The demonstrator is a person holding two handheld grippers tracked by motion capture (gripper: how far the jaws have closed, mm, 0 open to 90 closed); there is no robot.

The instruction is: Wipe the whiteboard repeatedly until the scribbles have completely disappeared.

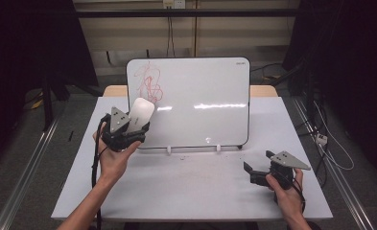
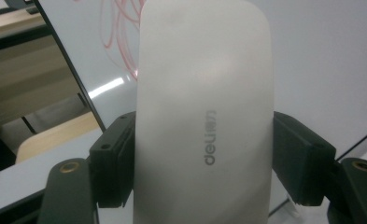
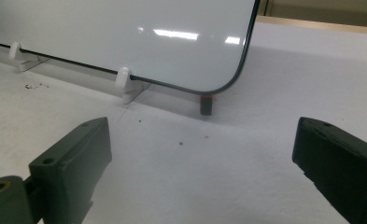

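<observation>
Left gripper [image 1: 128, 125]: jaws clamped on the sides of a smooth white oval plastic eraser [image 2: 203, 112], which rises between them.
Right gripper [image 1: 263, 168]: jaws wide apart, nothing between.
Beyond the jaws: glossy white rounded whiteboard [image 1: 195, 96] with red scribbles [image 1: 150, 82].

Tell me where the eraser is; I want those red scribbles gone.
In the high view, the eraser is clamped in the left gripper, at the whiteboard's lower left, just below the red scribbles.

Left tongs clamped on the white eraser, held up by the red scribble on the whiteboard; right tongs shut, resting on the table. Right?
Not quite. The right tongs are open: the right gripper view shows the jaws set wide apart with bare table between them. The rest holds: the left tongs are clamped on the white eraser, up by the red scribble on the whiteboard.
</observation>
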